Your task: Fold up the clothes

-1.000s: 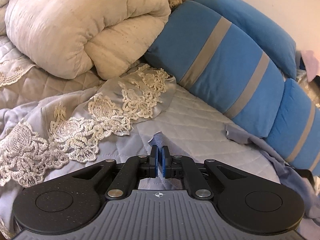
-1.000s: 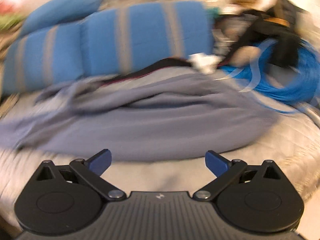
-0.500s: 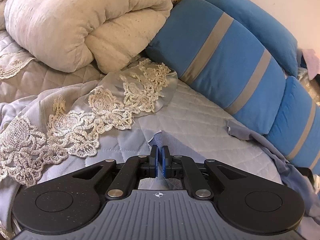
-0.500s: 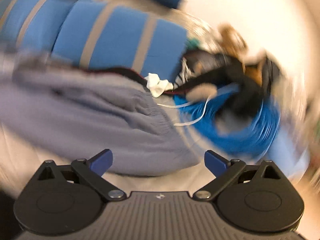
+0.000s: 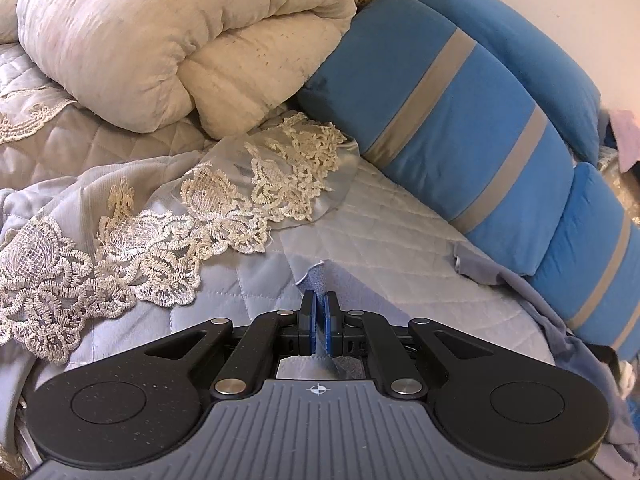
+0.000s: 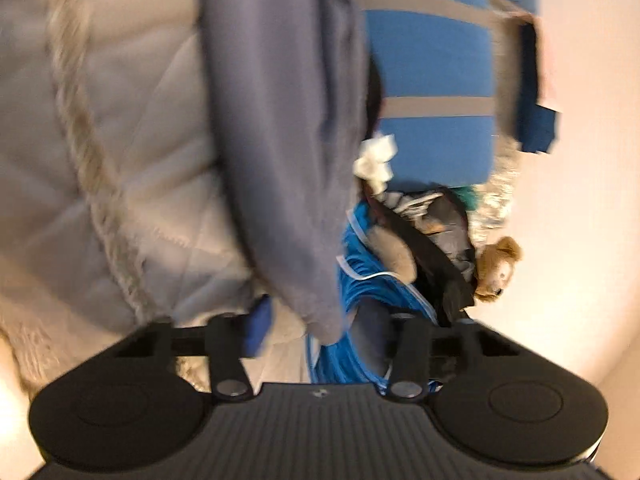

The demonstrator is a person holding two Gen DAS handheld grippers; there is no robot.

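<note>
A grey-blue garment (image 5: 520, 292) lies along the bed beside the blue striped bolster (image 5: 460, 128). My left gripper (image 5: 319, 316) is shut on a corner of this garment, which sticks up between the blue pads. In the blurred right wrist view the scene is turned sideways. There the garment (image 6: 280, 120) runs down the frame, and its end hangs between the jaws of my right gripper (image 6: 316, 324). Those jaws are closing. The left blue pad (image 6: 258, 326) still stands clear of the cloth, and the right pad is hidden behind fabric.
A rolled cream duvet (image 5: 180, 40) and a lace-edged cover (image 5: 140, 240) lie on the quilted bedspread (image 5: 400, 248). Near my right gripper are a bright blue garment (image 6: 360, 280), dark clothes, a white rag (image 6: 374, 156) and a teddy bear (image 6: 496, 268) by the wall.
The right wrist view has rolled about a quarter turn and dropped towards the garment's end. Its jaws have narrowed from wide open. My left gripper stays put, still holding the corner.
</note>
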